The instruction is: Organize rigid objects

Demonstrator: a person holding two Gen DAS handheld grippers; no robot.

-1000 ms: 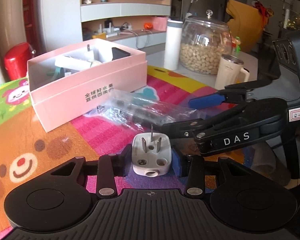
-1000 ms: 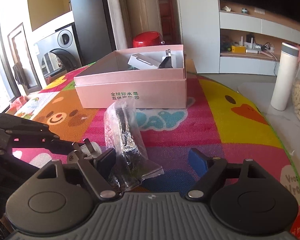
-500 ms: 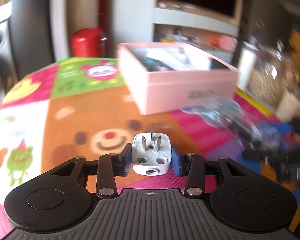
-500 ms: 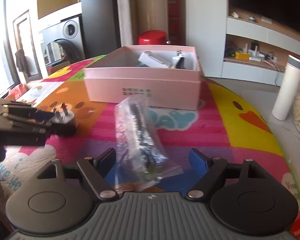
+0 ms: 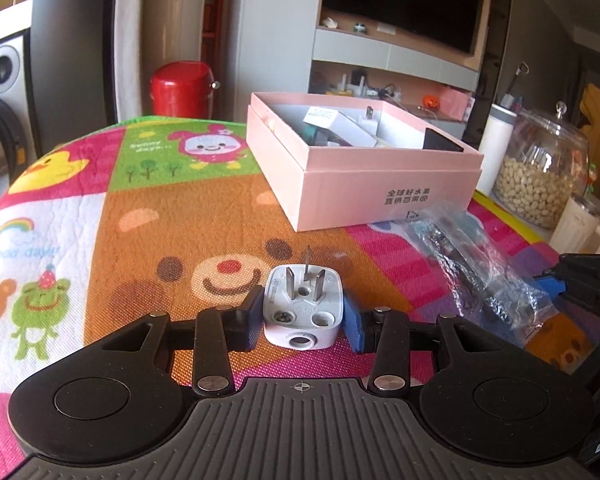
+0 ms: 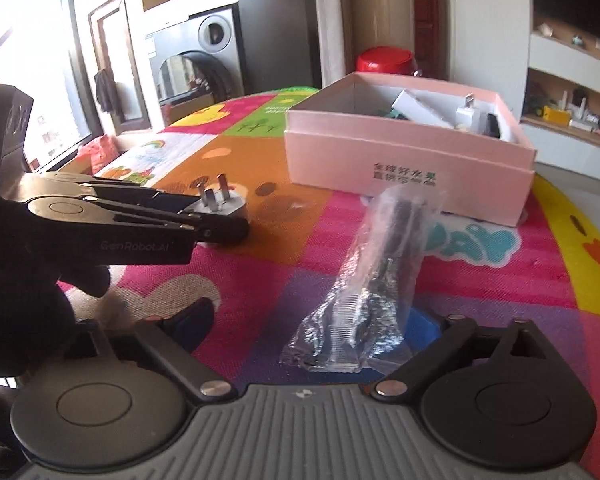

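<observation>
Left gripper [image 5: 303, 312] is clamped on the white plug [image 5: 303, 307], prongs pointing up and away from me, pads on both flanks. The grip looks square with no visible tilt. In the right wrist view the plug [image 6: 220, 205] sits above the mat [image 5: 148, 240], short of the pink box [image 5: 364, 184] and off its near-left corner.

Right gripper [image 6: 308, 332] has its jaws wide, straddling the bagged part [image 6: 374, 280] without touching it, as far as I can tell. The bag lies on the mat just in front of the box's printed wall, long axis pointing toward it.

Progress is partial, I'd say. The box already holds several items: a white carton, a white adapter and something dark in the far-right corner. The plug is in hand but not delivered, and the bag hasn't been gripped. So two pieces are left that I can see.

Clearance:
- The box is open-topped with upright walls, so the plug has to go over the near rim, not into it.
- Free floor inside looks to be at the near-left of the box; the rest is crowded.
- Mat left of the box is bare, which gives good approach room.
- Right of the box, a glass jar [image 5: 540, 176], a white bottle [image 5: 500, 140] and a mug [image 5: 576, 224] sit close. Stay off that side.
- My two grippers are near each other in front of the box, so I'd move one at a time.
</observation>
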